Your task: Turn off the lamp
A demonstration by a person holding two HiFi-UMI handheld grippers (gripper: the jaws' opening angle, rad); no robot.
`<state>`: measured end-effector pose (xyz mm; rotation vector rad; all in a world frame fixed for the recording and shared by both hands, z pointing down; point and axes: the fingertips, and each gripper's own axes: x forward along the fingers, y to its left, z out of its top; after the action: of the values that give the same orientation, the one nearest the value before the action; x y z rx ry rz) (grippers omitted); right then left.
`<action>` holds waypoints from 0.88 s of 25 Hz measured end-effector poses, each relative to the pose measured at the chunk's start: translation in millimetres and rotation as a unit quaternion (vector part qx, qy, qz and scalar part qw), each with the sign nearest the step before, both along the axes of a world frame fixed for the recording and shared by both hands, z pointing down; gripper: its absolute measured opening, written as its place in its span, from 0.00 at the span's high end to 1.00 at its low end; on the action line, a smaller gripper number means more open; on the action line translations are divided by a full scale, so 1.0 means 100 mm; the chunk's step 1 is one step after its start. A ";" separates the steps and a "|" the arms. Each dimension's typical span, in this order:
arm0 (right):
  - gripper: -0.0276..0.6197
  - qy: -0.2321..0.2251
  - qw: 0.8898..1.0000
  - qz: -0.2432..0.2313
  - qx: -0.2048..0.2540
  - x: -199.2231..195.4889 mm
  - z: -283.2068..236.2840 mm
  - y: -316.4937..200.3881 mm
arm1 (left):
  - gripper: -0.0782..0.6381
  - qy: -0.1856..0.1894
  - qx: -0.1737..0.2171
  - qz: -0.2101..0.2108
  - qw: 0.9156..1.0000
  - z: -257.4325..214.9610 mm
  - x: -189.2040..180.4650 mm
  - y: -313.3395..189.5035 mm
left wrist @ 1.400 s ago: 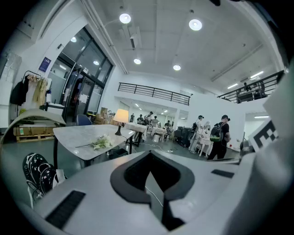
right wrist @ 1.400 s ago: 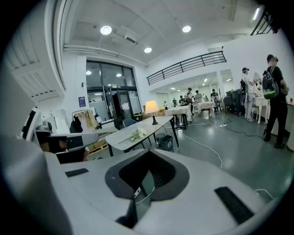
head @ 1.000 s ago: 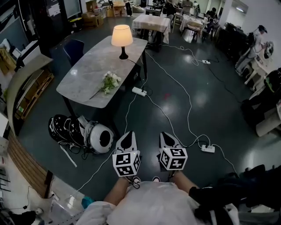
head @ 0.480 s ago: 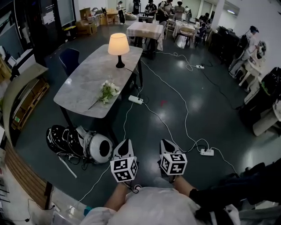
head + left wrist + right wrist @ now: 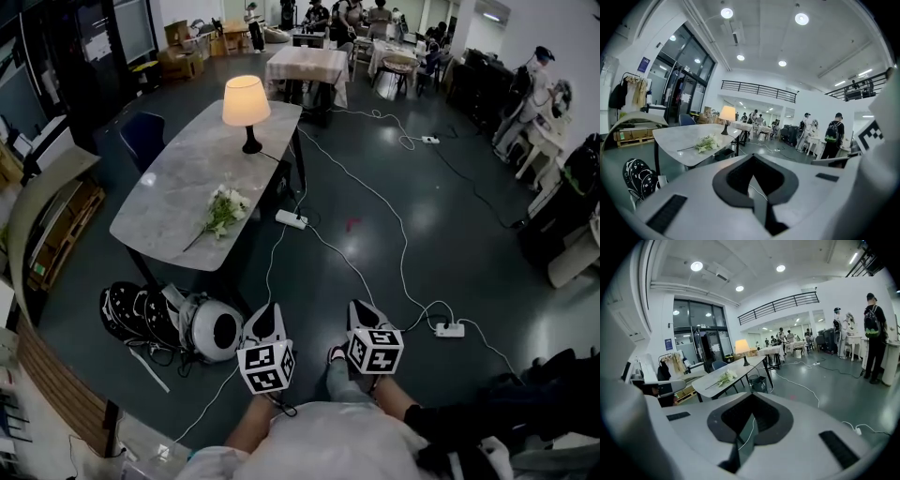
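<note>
One lamp (image 5: 246, 100), lit, far end of one table (image 5: 169, 202), 11 o'clock. One flower bunch (image 5: 223, 208) mid-table. Left gripper (image 5: 269, 314), right gripper (image 5: 361, 311): both closed, empty. Versus earlier: lamp, grippers lower in view.

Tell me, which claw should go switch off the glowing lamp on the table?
Probably the left claw. Both are shut, empty and far from the lamp, but the table stands off to the left, so the right claw would reach across.

Bright ceiling spots (image 5: 726, 12), glossy floor (image 5: 441, 225) glare — fisheye-bent edges, dark corners.
</note>
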<state>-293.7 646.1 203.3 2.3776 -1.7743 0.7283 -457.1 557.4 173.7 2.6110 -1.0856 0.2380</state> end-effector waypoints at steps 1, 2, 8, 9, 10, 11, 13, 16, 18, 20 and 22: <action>0.96 -0.001 1.000 -0.003 -0.001 0.06 0.01 -0.06 | 0.89 -0.002 -0.001 -0.001 1.000 0.01 0.07 -0.06; 0.96 0.000 1.000 -0.005 -0.001 0.14 0.01 -0.12 | 0.89 -0.003 0.000 -0.002 1.000 0.01 0.16 -0.12; 0.96 0.003 1.000 -0.017 0.006 0.71 -0.10 -0.59 | 0.89 -0.004 0.005 -0.009 1.000 -0.05 0.73 -0.53; 0.96 0.004 1.000 -0.020 0.006 0.81 -0.11 -0.65 | 0.89 -0.005 0.005 -0.010 1.000 -0.06 0.82 -0.58; 0.96 0.004 1.000 -0.021 0.005 0.91 -0.12 -0.71 | 0.89 -0.006 0.004 -0.011 1.000 -0.06 0.92 -0.64; 0.96 0.003 1.000 -0.021 0.005 1.01 -0.12 -0.76 | 0.89 -0.007 0.003 -0.012 1.000 -0.05 1.01 -0.68; 0.96 -0.002 1.000 -0.018 0.003 1.23 -0.13 -0.83 | 0.89 -0.009 0.000 -0.012 1.000 -0.05 1.21 -0.76; 0.96 -0.010 1.000 -0.015 0.000 1.54 -0.12 -0.92 | 0.89 -0.014 -0.001 -0.013 1.000 -0.07 1.49 -0.88; 0.96 -0.012 1.000 -0.013 0.000 1.73 -0.09 -0.98 | 0.89 -0.018 -0.002 -0.012 1.000 -0.04 1.66 -0.93; 0.96 -0.017 1.000 -0.007 0.000 1.93 -0.05 -1.02 | 0.89 -0.025 -0.003 -0.010 1.000 0.00 1.83 -0.96; 0.96 -0.025 1.000 -0.001 -0.001 2.11 -0.01 -1.07 | 0.89 -0.034 -0.002 -0.007 0.999 0.01 1.98 -0.98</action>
<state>-82.9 539.6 202.3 2.3772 -1.7938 0.7954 -259.0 459.1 175.1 2.6077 -1.1236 0.3285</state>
